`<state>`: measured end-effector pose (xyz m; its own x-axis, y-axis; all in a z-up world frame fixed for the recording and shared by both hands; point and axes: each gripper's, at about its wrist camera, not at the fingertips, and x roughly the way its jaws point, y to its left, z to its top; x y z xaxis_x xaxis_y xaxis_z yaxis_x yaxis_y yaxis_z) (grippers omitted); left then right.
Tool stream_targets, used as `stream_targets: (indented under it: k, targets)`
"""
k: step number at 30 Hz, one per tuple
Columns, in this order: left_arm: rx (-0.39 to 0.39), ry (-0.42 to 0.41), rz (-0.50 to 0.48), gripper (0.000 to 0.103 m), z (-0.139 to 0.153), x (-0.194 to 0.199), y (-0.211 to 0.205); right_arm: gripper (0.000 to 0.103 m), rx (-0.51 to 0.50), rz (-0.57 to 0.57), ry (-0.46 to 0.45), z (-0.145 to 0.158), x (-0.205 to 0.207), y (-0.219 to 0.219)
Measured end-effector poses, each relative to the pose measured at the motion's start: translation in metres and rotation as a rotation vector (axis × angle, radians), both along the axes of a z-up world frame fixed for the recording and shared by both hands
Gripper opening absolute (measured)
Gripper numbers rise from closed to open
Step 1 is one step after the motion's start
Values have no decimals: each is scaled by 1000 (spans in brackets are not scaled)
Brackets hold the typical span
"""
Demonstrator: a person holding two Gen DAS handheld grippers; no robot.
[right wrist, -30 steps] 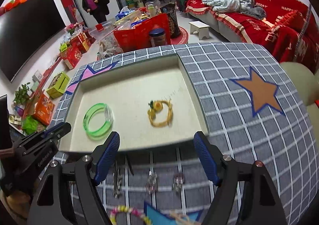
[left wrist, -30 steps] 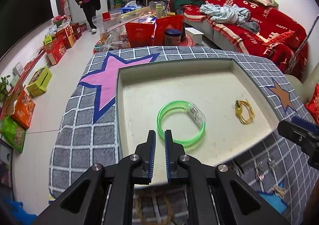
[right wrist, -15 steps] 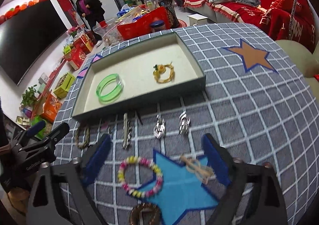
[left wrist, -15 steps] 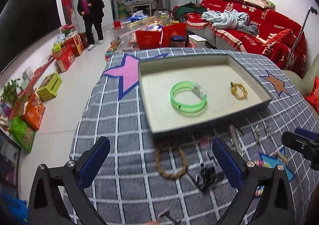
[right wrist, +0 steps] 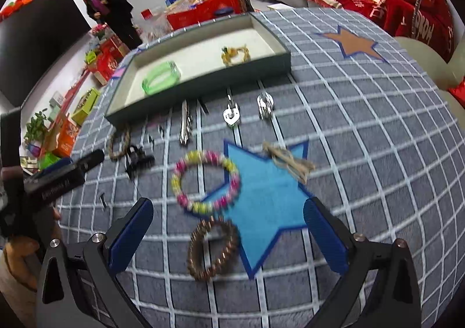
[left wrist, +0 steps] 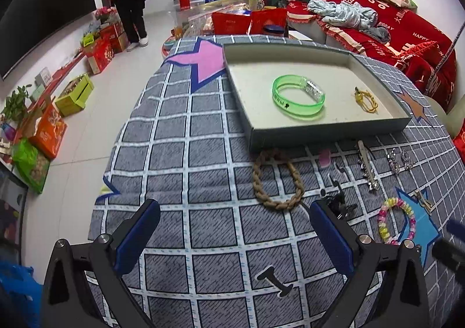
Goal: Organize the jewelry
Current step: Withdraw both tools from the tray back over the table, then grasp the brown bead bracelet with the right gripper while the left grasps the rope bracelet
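Both hand-held grippers, left (left wrist: 232, 238) and right (right wrist: 226, 236), are held spread and empty. The copper bracelet (right wrist: 213, 251) lies on the counter (right wrist: 377, 130) directly ahead between the right fingers (nearer arm), outside the tray (right wrist: 200, 78) holding 2 pieces.

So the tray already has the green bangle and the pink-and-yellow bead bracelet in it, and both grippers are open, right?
Not quite. The pink-and-yellow bead bracelet lies on the checked cloth, outside the tray; the right wrist view shows it. Beside the green bangle in the tray is a small yellow piece. The left gripper and right gripper are open.
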<state>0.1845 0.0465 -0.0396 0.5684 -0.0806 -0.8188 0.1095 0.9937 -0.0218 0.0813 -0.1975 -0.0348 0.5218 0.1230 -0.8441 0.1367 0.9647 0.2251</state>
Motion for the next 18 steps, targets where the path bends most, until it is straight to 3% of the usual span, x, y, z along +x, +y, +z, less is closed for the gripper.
stream_targets:
  k: [18]
  targets:
    - [-13, 51, 18, 103, -10, 12, 9, 103, -18, -21, 36, -12, -22, 10]
